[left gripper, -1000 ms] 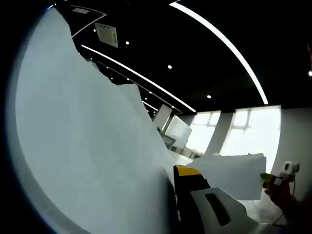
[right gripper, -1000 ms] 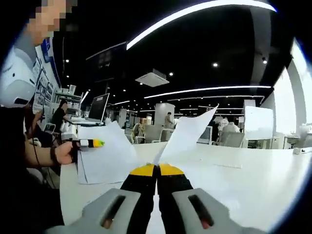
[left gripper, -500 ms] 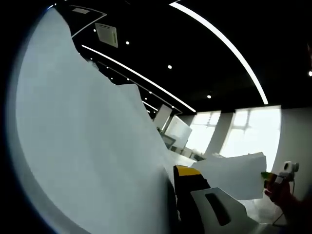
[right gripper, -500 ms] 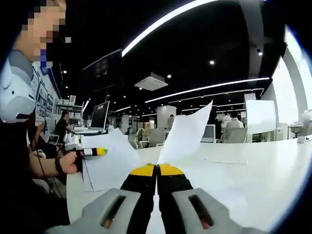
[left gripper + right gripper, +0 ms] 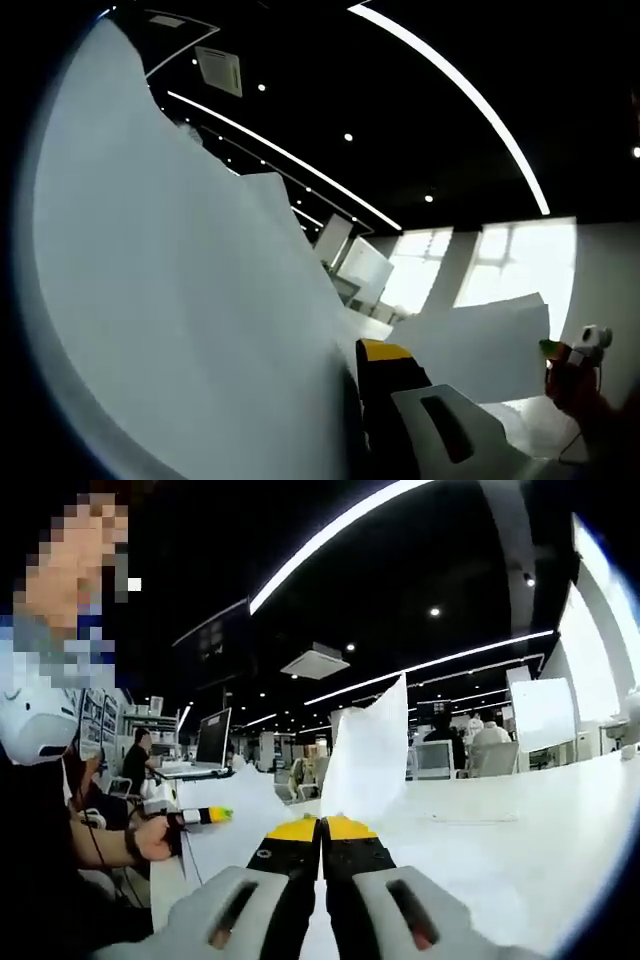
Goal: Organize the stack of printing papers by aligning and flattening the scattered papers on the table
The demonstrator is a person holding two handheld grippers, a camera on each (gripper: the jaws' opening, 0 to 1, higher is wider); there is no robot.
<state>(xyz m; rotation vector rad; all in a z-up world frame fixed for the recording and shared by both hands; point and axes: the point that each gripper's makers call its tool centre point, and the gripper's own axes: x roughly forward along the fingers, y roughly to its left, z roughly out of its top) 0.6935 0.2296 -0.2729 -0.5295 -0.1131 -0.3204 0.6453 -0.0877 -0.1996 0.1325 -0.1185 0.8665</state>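
- Open-plan office, dark ceiling with strip lights [image 5: 400,670]; white table [image 5: 520,850] as work surface, bright windows [image 5: 510,265] far off.
- Right gripper [image 5: 321,828]: yellow-tipped jaws pressed together, clamped on lower edge of a paper sheet [image 5: 368,750]; sheet standing upright from the tips, long axis rising away from the table.
- Left gripper [image 5: 352,352]: one yellow-tipped jaw in sight, other hidden behind a large sheet [image 5: 170,300]; apparently clamped on that sheet, which rises steeply up and leftward.
- Key relation: both sheets lifted off the table, each held by a bottom edge, edges not yet brought together; judged next step is lowering and squaring them on the table.
- Right gripper view: other gripper at left with green-yellow tip, held in a hand [image 5: 150,837], its sheet hanging beside; laptop [image 5: 212,742] and seated people behind.
- Left gripper view: other gripper at far right holding its sheet; ceiling vent [image 5: 218,70] above.
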